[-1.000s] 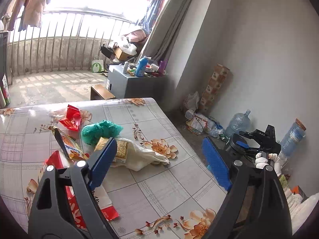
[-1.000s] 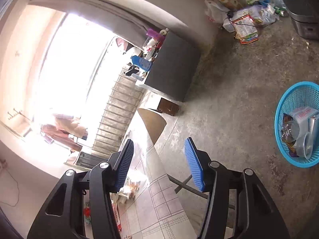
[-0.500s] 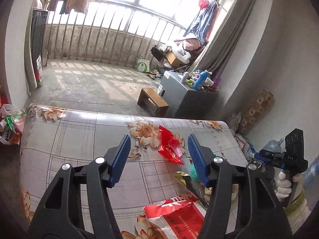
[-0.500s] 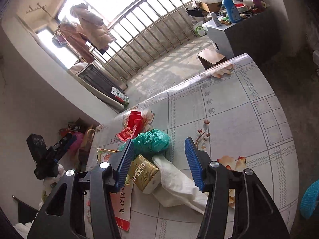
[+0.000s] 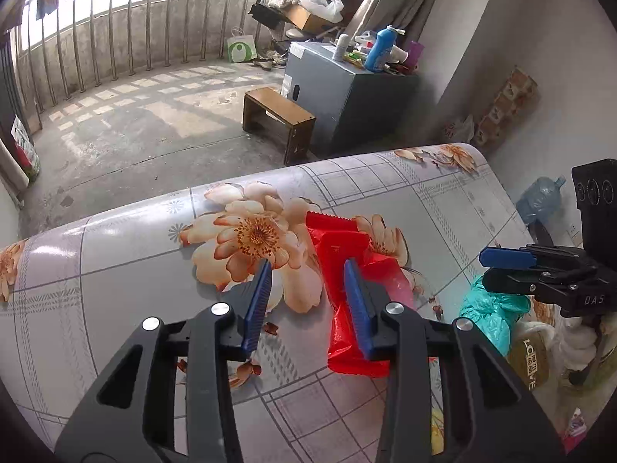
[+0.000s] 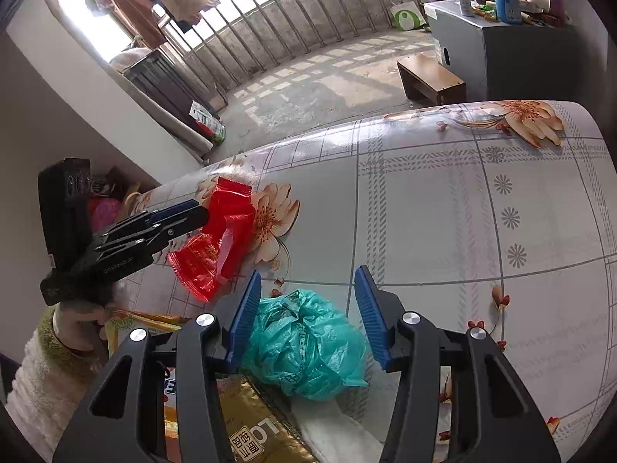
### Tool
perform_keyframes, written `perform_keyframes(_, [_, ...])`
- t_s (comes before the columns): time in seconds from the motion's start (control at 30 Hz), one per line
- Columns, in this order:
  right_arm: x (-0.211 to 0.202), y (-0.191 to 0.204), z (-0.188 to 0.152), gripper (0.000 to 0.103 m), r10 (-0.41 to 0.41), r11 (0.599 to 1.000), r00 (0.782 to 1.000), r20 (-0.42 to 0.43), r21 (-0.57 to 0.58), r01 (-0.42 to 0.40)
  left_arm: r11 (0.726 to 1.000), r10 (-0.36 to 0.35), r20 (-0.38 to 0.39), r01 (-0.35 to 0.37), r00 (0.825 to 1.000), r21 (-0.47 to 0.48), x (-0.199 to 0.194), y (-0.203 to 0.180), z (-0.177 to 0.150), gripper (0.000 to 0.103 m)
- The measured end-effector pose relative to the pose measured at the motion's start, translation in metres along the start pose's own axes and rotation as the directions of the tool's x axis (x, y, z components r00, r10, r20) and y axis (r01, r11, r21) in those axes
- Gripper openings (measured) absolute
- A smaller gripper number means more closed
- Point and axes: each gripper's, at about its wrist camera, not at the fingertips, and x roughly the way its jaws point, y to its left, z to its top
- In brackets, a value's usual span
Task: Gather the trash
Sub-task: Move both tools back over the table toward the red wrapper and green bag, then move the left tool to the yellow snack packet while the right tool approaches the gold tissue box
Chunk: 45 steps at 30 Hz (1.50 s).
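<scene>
Left wrist view first: left gripper [image 5: 306, 274] hangs over the floral table [image 5: 115, 254], jaws closing with nothing pinched yet, and the red wrapper [image 5: 339, 247] lies under its right finger, mostly off to the right. Right wrist view: right gripper [image 6: 306, 289] is closing too, jaws still apart, with the teal bag [image 6: 308, 343] on the table between them but not squeezed; gold packet [image 6: 246, 424] sits just nearer.

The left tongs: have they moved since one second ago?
Yes. The left tongs moved across the table, from the green bag to the red wrapper.
</scene>
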Motion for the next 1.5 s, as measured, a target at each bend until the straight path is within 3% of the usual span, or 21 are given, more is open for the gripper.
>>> perform_keyframes(0.13, [0.005,0.0,-0.004,0.041,0.064,0.998,0.998,-0.025,0.001,-0.064,0.992,0.037,-0.024,-0.034,0.999,0.123,0.009,-0.019,-0.014,0.024])
perform_keyframes(0.17, [0.006,-0.001,-0.005,0.038,0.086,0.996,0.996,-0.03,0.012,-0.085,0.991,0.033,-0.021,-0.03,0.999,0.127,0.007,-0.021,-0.017,0.016])
perform_keyframes(0.27, [0.005,-0.001,-0.012,0.036,0.122,0.992,0.992,-0.044,0.017,-0.121,0.996,-0.004,-0.029,0.007,1.0,0.091,-0.002,-0.021,-0.026,0.011])
perform_keyframes(0.6, [-0.019,0.002,-0.077,0.035,0.223,0.973,0.974,-0.035,0.07,-0.22,0.985,-0.163,-0.038,0.165,0.986,0.052,-0.046,-0.056,-0.102,0.01])
perform_keyframes(0.9, [-0.056,0.006,-0.153,0.035,0.227,0.967,0.974,0.016,0.111,-0.228,0.978,-0.198,-0.041,0.2,0.979,0.056,-0.081,-0.093,-0.159,0.01])
perform_keyframes(0.93, [-0.059,0.008,-0.158,0.035,0.22,0.969,0.975,0.023,0.107,-0.222,0.981,-0.185,-0.046,0.187,0.982,0.056,-0.083,-0.095,-0.161,0.011])
perform_keyframes(1.0, [-0.065,0.01,-0.16,0.035,0.205,0.972,0.978,0.046,0.107,-0.209,0.987,-0.154,-0.048,0.156,0.987,0.047,-0.089,-0.098,-0.161,0.028])
perform_keyframes(1.03, [-0.071,0.01,-0.162,0.036,0.206,0.971,0.977,0.058,0.111,-0.211,0.989,-0.142,-0.033,0.144,0.989,0.033,-0.094,-0.097,-0.16,0.045])
perform_keyframes(1.27, [-0.15,0.021,-0.174,0.046,0.169,0.978,0.958,0.231,0.082,-0.193,0.989,-0.128,0.136,0.136,0.982,-0.055,-0.172,-0.093,-0.157,0.052])
perform_keyframes(1.5, [-0.213,0.005,-0.218,0.052,0.08,0.985,0.943,0.324,0.118,-0.124,0.981,-0.151,0.244,0.176,0.958,-0.082,-0.247,-0.121,-0.196,0.057])
